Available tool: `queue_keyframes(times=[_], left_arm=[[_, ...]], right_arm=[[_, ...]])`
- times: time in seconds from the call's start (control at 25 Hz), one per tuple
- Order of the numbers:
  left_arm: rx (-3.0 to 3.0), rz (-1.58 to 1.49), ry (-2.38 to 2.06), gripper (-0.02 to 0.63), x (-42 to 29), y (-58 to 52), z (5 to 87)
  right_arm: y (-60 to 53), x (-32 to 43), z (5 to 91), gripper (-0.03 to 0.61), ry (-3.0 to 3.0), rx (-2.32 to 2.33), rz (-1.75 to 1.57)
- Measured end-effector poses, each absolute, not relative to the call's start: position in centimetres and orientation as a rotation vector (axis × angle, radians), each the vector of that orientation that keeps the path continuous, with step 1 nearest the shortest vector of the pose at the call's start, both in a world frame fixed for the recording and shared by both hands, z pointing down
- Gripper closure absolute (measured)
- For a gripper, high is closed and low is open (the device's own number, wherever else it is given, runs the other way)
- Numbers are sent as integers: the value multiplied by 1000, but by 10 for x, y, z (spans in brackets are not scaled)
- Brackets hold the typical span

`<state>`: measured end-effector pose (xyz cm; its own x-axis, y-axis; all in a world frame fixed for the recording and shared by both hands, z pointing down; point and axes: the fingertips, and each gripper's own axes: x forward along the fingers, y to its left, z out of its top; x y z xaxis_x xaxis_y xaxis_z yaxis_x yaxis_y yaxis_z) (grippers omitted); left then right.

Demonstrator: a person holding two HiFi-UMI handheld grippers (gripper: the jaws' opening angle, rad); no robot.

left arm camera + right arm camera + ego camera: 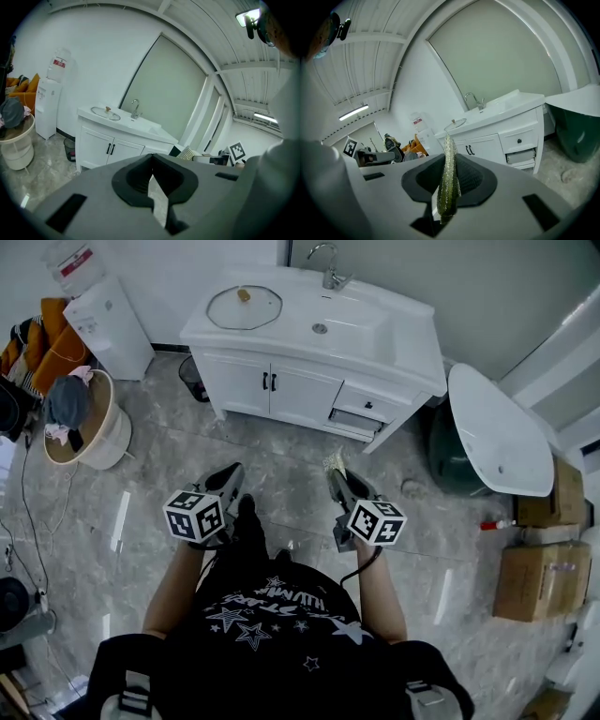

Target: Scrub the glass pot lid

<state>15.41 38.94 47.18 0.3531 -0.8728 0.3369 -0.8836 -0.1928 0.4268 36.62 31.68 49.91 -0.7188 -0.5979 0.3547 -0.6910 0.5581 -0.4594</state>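
While right tongs [448, 158] pinch scourer [448, 187], lid [244, 307] on vanity [380, 345]

One glass pot lid [244, 307] on one far white vanity [302, 386]. One faucet [329, 266]. Two near grippers: left gripper [231, 478], right gripper [336, 480]. One scouring pad [446, 180]. Far left, one water dispenser [110, 326] and one basket [111, 442].

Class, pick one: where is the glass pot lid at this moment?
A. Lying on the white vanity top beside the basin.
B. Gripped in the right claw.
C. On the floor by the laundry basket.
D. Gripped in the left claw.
A: the glass pot lid lies flat on the vanity top beside the basin; the right claw grips only a glittery scrub pad, and the left claw is shut on nothing.
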Motion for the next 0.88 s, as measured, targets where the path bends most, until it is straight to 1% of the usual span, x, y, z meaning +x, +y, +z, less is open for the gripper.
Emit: queue_keyframes(times=[0.24, 0.44, 0.88], left_arm=[[2039, 42, -1492, 606, 140, 365, 489], [2053, 19, -1456, 606, 120, 320, 491], [2056, -5, -1411, 606, 46, 193, 496]], right_arm=[[289, 356, 506, 508, -2600, 1140, 941], [247, 338, 511, 508, -2567, 1164, 953], [128, 258, 513, 507, -2535, 1175, 951]])
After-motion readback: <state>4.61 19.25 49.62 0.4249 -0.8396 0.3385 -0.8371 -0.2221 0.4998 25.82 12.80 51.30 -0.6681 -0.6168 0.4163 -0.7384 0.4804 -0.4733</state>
